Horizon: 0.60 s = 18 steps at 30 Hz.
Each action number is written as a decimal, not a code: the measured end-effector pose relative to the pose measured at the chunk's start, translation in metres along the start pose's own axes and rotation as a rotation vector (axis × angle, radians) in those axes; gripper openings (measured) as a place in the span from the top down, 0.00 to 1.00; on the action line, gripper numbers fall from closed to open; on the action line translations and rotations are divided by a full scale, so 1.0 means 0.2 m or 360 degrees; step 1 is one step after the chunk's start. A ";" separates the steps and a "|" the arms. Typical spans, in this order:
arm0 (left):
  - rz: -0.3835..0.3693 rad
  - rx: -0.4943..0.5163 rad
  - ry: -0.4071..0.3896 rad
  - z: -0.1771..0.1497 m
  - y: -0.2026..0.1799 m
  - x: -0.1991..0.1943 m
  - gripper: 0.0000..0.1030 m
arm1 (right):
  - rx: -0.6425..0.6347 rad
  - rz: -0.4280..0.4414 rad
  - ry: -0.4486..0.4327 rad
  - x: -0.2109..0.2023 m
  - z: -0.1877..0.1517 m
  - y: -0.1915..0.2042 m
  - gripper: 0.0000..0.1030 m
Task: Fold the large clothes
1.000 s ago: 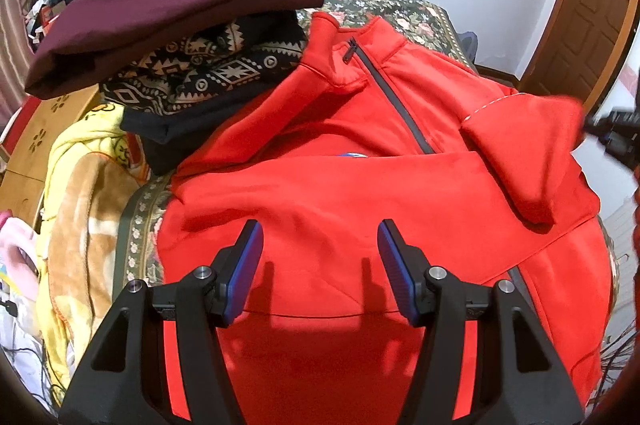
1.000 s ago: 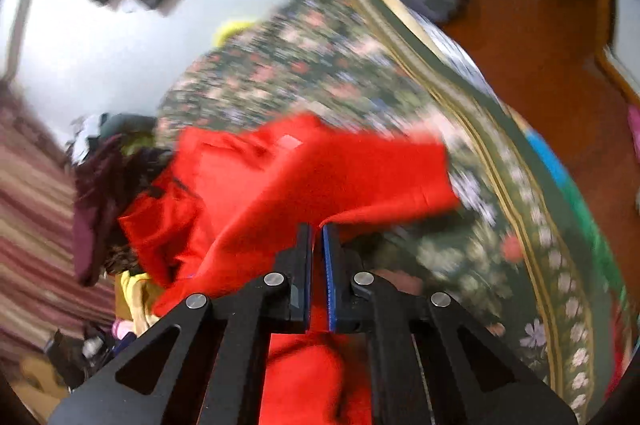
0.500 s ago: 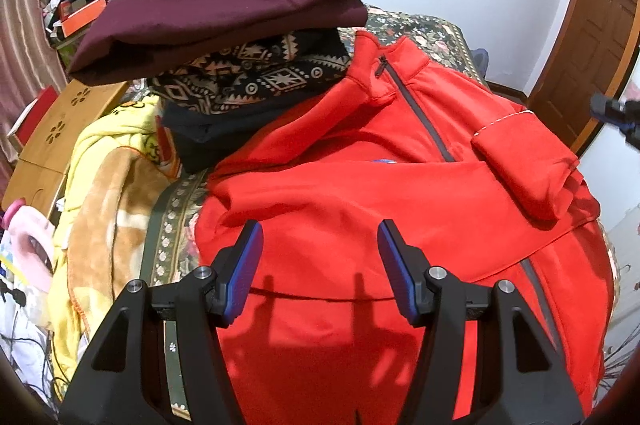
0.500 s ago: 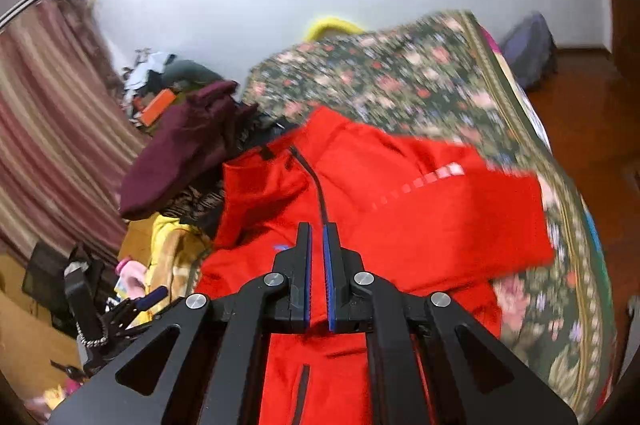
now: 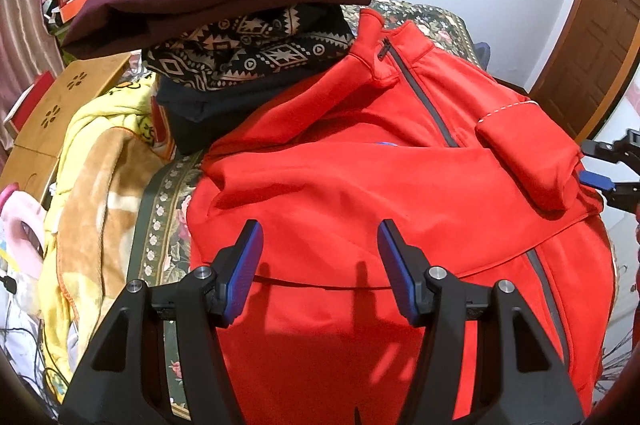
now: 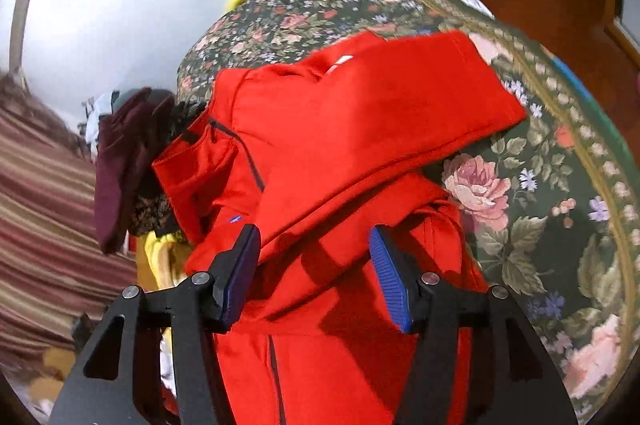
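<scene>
Right gripper (image 6: 316, 265): jaws shut a second ago on a fold of the red jacket (image 6: 360, 129); they have just been opening and are now parted, with no cloth pinched between the pads, the fabric lying below and beyond them.

Jacket sleeve (image 6: 400, 105): formerly held up, stretched and blurred in the right wrist view; now released and laid folded across the jacket front, its cuff end reaching over the floral bedspread (image 6: 540, 185).

Right wrist view: shifted from the whole bed at half a second ago to a closer, lower look at the jacket.

Left wrist view: right gripper (image 5: 600, 179), earlier a blurred tip at the sleeve, now seen just beside the folded cuff (image 5: 532, 161), apart from it.
</scene>
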State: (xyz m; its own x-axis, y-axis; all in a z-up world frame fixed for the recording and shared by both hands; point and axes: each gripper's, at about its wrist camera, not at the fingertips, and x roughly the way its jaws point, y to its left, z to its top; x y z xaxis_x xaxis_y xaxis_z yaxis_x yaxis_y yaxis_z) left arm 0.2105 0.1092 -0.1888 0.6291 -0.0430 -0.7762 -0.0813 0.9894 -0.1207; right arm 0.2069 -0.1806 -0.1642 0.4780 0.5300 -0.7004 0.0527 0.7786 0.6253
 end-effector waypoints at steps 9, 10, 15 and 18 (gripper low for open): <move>0.0022 -0.0021 0.0013 -0.01 0.04 0.02 0.43 | 0.0026 -0.0040 -0.0054 0.07 0.11 0.00 0.49; 0.0025 -0.0026 0.0015 -0.01 0.04 0.02 0.43 | 0.0021 -0.0034 -0.0049 0.07 0.11 0.01 0.49; 0.0017 -0.0055 0.0039 -0.03 0.07 0.05 0.43 | -0.0056 -0.0045 -0.0104 0.00 0.09 0.03 0.52; 0.0010 -0.0055 0.0047 -0.03 0.07 0.06 0.43 | -0.0098 -0.0120 -0.0147 -0.02 0.13 0.04 0.63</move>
State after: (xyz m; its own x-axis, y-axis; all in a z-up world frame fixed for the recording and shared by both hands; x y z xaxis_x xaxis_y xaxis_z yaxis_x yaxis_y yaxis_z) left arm 0.2116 0.1219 -0.2044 0.6054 -0.0411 -0.7949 -0.1122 0.9843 -0.1364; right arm 0.2276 -0.1860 -0.1480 0.5534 0.4382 -0.7083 0.0391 0.8358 0.5476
